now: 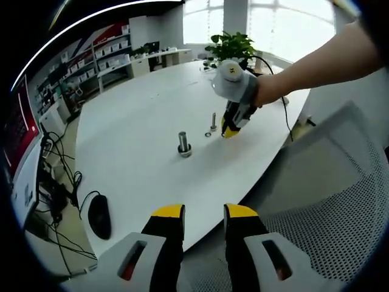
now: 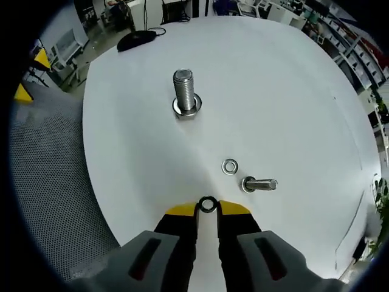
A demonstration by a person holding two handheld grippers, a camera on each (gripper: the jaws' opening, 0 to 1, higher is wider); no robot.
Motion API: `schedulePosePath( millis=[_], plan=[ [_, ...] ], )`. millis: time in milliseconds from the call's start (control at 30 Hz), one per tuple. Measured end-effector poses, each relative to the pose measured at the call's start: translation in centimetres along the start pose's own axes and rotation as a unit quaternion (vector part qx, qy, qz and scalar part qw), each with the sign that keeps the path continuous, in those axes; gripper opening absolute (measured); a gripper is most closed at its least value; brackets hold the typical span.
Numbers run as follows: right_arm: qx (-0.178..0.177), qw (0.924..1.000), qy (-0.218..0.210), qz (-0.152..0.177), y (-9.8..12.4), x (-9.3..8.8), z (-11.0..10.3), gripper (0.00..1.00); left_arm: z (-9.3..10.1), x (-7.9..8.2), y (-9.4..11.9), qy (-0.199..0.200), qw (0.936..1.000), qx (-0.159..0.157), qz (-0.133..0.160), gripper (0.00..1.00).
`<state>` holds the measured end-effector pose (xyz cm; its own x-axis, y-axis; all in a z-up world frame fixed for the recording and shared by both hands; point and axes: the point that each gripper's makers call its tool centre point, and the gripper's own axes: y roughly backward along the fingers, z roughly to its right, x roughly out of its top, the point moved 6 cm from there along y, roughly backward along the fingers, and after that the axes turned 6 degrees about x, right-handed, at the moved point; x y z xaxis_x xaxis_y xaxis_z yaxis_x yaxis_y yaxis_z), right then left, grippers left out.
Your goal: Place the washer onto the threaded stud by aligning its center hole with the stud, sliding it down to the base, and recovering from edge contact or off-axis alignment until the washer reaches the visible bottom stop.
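A dark washer [image 2: 207, 204] is pinched between the yellow tips of my right gripper [image 2: 208, 208], which is shut on it just above the white table [image 2: 273, 91]. The thick threaded stud [image 2: 184, 91] stands upright farther ahead, with a silver washer [image 2: 186, 109] around its base. A small silver washer [image 2: 229, 166] lies flat near a small bolt [image 2: 260, 184]. From the left gripper view, the right gripper [image 1: 231, 129] hovers low beside the small bolt [image 1: 213, 120], to the right of the stud [image 1: 184, 143]. My left gripper [image 1: 204, 213] is open, off the table's near edge.
A black mouse [image 1: 99, 216] and cables lie at the table's left end. A mesh chair [image 1: 316, 237] sits under my left gripper. A potted plant [image 1: 231, 45] stands at the far edge. A person's arm [image 1: 322, 64] reaches in from the right.
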<state>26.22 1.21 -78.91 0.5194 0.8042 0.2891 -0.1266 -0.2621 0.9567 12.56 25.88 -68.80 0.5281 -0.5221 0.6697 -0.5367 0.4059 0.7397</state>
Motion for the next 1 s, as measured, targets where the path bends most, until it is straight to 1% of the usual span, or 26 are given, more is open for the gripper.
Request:
schedulePosePath(
  millis=[133,200,467,833,1000],
  plan=[
    [-0.006,0.9999,-0.008,0.006,0.5,-0.1,1.1,0.14,-0.1,0.0,0.0,0.001,1.0000,0.001,0.000,0.23],
    [-0.011,0.9999,-0.010,0.008,1.1,0.0,1.3,0.14,0.0,0.0,0.0,0.001,1.0000,0.000,-0.001,0.23],
    [-0.024,0.9996,-0.012,0.014,2.0,0.2,2.5,0.14,0.0,0.0,0.0,0.001,1.0000,-0.001,-0.001,0.23],
    [-0.041,0.9989,-0.011,0.022,3.6,0.7,3.6,0.14,0.0,0.0,0.0,0.001,1.0000,-0.001,0.001,0.23],
    [-0.039,0.9988,-0.010,0.028,4.0,1.1,3.8,0.14,0.0,0.0,0.0,0.000,1.0000,0.000,0.002,0.23]
  ],
)
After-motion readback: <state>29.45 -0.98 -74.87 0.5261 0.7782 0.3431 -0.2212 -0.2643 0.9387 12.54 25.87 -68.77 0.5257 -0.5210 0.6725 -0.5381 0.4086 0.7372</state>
